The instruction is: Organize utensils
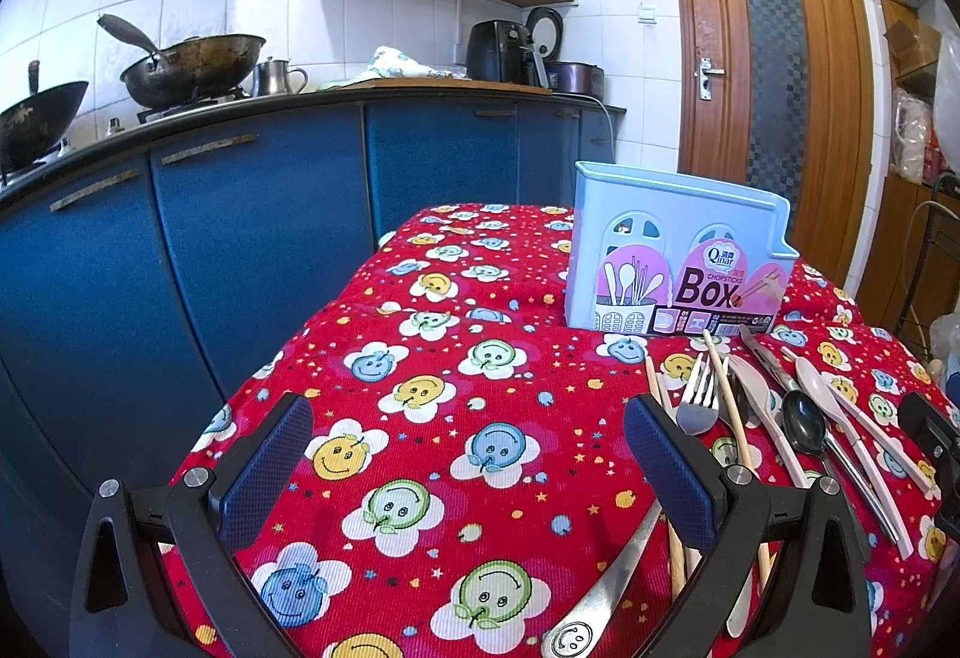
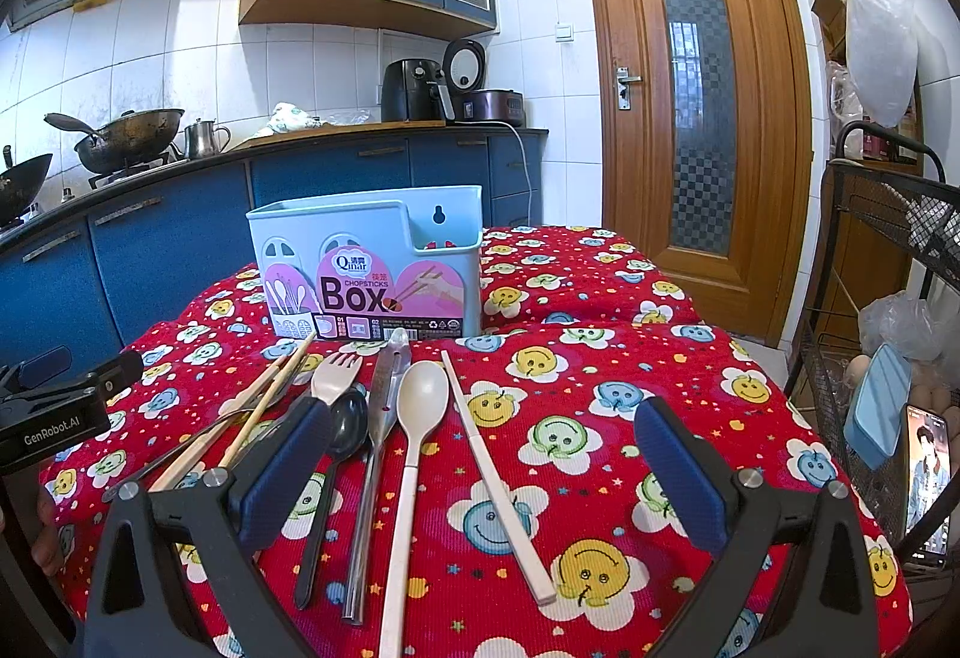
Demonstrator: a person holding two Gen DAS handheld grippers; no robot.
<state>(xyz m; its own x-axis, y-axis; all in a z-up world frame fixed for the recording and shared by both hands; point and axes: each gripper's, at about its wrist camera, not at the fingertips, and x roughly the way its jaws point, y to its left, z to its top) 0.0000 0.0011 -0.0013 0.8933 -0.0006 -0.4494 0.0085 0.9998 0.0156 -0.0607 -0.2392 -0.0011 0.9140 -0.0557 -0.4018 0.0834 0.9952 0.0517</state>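
A light blue chopsticks box (image 2: 366, 268) stands upright at the back of the table; it also shows in the left wrist view (image 1: 678, 250). Utensils lie flat in front of it: wooden chopsticks (image 2: 270, 394), a beige fork (image 2: 336, 367), a black spoon (image 2: 348, 427), metal tongs (image 2: 381, 406), a beige spoon (image 2: 420, 400) and a single beige chopstick (image 2: 498, 478). In the left wrist view they lie to the right, with a metal fork (image 1: 699, 400) and a steel spoon handle (image 1: 606, 586). My right gripper (image 2: 480, 454) is open above the beige spoon. My left gripper (image 1: 468, 454) is open and empty over bare cloth.
The table wears a red smiley-flower cloth (image 2: 600, 358). Blue kitchen cabinets (image 1: 252, 238) with woks stand to the left and behind. A wooden door (image 2: 696, 106) is at the back right. A black wire rack (image 2: 888, 298) with a phone (image 2: 927, 484) stands at the right.
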